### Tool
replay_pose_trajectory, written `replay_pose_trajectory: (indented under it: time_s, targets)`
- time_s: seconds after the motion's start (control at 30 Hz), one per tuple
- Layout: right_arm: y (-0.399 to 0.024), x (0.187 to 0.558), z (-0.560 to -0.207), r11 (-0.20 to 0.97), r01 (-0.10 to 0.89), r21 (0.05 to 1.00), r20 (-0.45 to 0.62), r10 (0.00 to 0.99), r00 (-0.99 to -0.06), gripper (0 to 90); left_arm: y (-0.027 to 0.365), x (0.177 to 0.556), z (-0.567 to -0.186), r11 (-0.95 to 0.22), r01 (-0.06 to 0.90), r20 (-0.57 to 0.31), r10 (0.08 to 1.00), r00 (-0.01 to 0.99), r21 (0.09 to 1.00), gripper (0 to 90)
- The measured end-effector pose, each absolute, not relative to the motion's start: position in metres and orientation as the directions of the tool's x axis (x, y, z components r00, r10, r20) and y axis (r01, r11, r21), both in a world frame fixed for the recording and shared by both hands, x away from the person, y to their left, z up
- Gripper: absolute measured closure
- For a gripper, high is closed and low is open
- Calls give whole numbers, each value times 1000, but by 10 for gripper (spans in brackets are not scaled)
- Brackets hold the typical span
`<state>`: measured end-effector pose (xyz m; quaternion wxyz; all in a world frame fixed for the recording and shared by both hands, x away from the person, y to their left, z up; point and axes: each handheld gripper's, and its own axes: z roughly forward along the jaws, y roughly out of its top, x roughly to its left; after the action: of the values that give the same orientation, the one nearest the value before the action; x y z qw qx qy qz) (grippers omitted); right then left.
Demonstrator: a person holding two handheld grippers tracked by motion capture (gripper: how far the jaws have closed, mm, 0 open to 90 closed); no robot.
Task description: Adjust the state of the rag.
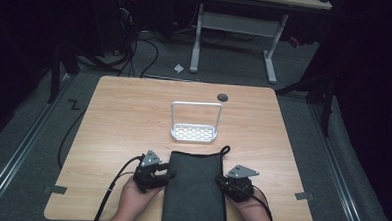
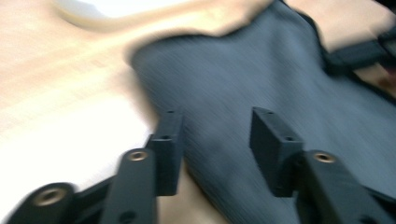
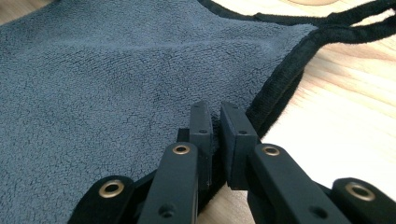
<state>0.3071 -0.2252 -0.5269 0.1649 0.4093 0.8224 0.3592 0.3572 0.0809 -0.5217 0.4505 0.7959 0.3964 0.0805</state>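
A dark grey towel [image 1: 195, 190] lies folded on the wooden table [image 1: 118, 117] and hangs over its front edge. My left gripper [image 1: 168, 175] is at the towel's left edge. In the left gripper view this gripper [image 2: 215, 130] is open, its jaws wide apart just above the towel [image 2: 280, 70] with nothing pinched. My right gripper [image 1: 221, 181] is at the towel's right edge. In the right gripper view its jaws [image 3: 215, 121] stand a narrow slit apart, with the towel's [image 3: 116, 70] black-hemmed edge caught in the slit.
A white wire rack [image 1: 194, 134] with a tall handle stands mid-table, just beyond the towel. The towel's black hanging loop [image 1: 225, 151] points toward it. A dark round grommet [image 1: 222, 97] is near the far edge. Desk legs and cables are on the floor beyond.
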Motion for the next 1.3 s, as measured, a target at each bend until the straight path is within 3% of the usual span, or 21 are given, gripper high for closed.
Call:
replay_pose_trajectory:
  time_s: [0.1, 0.2, 0.37, 0.5, 0.67, 0.9, 1.1, 1.3]
  targets:
    - [-225, 307, -527, 408, 555, 725, 24, 790, -612, 841, 75, 378, -524, -244, 597, -260, 731, 631, 764, 443]
    - [-226, 308, -527, 406, 553, 727, 28, 788, -615, 836, 67, 393, -531, -260, 634, -264, 747, 610, 728, 447]
    - [-229, 307, -526, 402, 567, 719, 30, 797, -603, 836, 68, 401, -534, -228, 635, -258, 774, 578, 738, 710]
    - [-230, 307, -526, 398, 568, 720, 33, 799, -601, 836, 69, 400, -537, -214, 629, -261, 776, 575, 747, 770]
    - [-231, 308, -524, 372, 565, 736, 47, 805, -592, 775, 79, 404, -540, -147, 671, -371, 738, 564, 727, 720]
    - [-228, 324, -509, 297, 541, 787, 34, 854, -519, 667, 80, 398, -539, -130, 656, -354, 755, 551, 743, 553]
    - [-218, 354, -516, 285, 601, 746, 18, 895, -446, 554, 79, 399, -539, -154, 653, -364, 725, 584, 741, 521]
    - [-214, 368, -527, 279, 646, 710, 44, 899, -437, 356, 77, 399, -539, -172, 645, -354, 718, 600, 745, 503]
